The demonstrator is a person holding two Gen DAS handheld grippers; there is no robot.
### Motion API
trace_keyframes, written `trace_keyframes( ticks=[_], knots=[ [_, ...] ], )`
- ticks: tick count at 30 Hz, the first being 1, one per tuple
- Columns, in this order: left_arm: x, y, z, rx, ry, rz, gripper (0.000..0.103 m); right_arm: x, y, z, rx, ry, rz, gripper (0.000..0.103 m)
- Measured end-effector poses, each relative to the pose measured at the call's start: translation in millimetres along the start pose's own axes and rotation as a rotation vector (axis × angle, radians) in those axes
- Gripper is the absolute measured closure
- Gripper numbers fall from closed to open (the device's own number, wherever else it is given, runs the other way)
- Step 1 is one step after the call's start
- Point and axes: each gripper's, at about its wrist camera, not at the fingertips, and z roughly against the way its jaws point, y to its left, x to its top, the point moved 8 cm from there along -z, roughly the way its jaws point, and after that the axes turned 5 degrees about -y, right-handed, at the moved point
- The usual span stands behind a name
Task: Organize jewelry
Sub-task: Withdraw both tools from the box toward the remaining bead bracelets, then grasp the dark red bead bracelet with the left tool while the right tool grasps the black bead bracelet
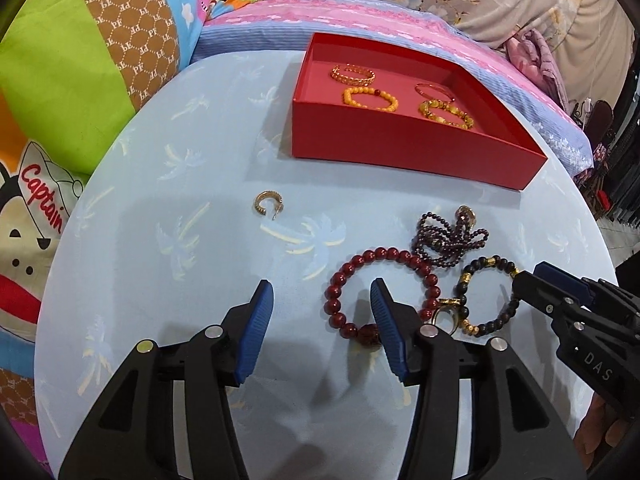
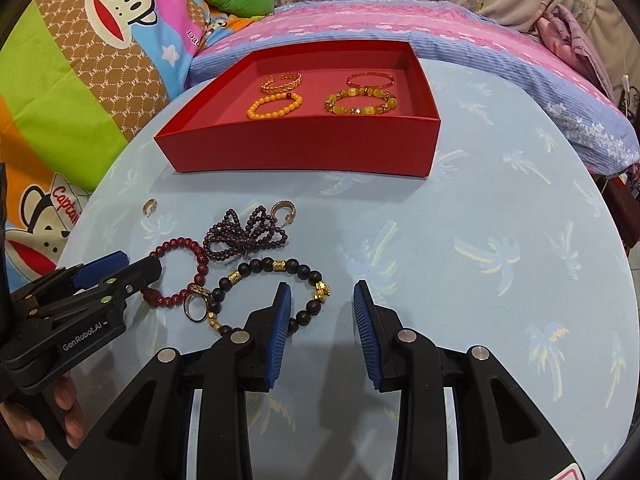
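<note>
Pale blue cloth printed with palm trees covers the round worktop [image 1: 200, 168], which stands against a bed with a pink and blue striped sheet [image 1: 360, 20] and bright cartoon monkey cushions [image 1: 60, 80]. A shallow red cardboard box [image 1: 400, 152] sits at the far side of the worktop and holds four pieces: a gold chain-link cuff [image 1: 352, 73], an orange beaded bracelet [image 1: 370, 100], a thin rose-gold bangle [image 1: 434, 90] and a chunky yellow stone bracelet [image 1: 446, 114]. Loose jewellery lies on the cloth nearer the cameras. A small gold hoop earring [image 1: 265, 202] rests alone to the left, and a second gold hoop earring [image 2: 284, 209] touches a bunched strand of small dark purple beads [image 1: 448, 238]. Just beside the strand lie a dark red beaded bracelet [image 1: 340, 284] and a black beaded bracelet with gold spacers [image 1: 496, 320], with a gold ring [image 2: 196, 306] between them. The left gripper [image 1: 322, 300] hovers low with its blue-padded jaws spread apart and holding nothing; its right pad sits over the red bracelet's loop. The right gripper [image 2: 322, 300] also has its jaws released and empty, its left pad overlapping the edge of the black bracelet.
</note>
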Motion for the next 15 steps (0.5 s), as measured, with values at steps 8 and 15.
trace_keyframes(
  ticks=[8, 15],
  knots=[
    [2, -6, -4, 0.029, -0.026, -0.061, 0.058, 0, 1, -9, -0.019, -0.006, 0.033, 0.073],
    [0, -12, -2, 0.01, -0.031, -0.083, 0.084, -4, -1, -6, -0.025, -0.011, 0.04, 0.089]
  ],
)
